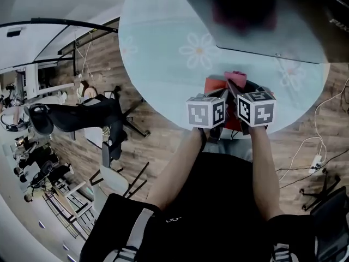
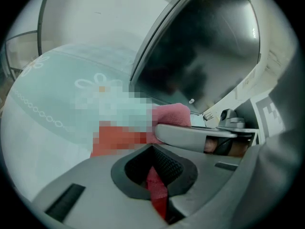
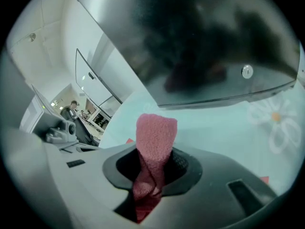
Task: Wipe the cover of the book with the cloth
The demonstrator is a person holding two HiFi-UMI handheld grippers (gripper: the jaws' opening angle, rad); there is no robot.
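Head view: shows the book [image 1: 214,84] flat at the near edge of the table [image 1: 163,53], red, and mostly covered by the two grippers held side by side above it. Places the left gripper [image 1: 220,96] over the left part of the book and the right gripper [image 1: 235,89] just beside it, with the cloth [image 1: 235,75], pink, reaching out past the tips toward a dark panel [image 1: 262,21] lying farther on the table. Left gripper view: shows the jaws pressed together on a thin, smooth red strip, of the same red as the book [image 2: 119,140] ahead, thus closed on the book; cannot tell if on the cover alone or on the whole edge. Shows also the cloth [image 2: 169,116] just behind the book, against the jaw of the other gripper. Right gripper view: shows the jaws closed on the cloth [image 3: 156,137], a fuzzy pink fold standing up out of the tips and twisted lower down between the pads. Beyond it, only the pale table with a flower print and the edge of the dark panel [image 3: 205,37].
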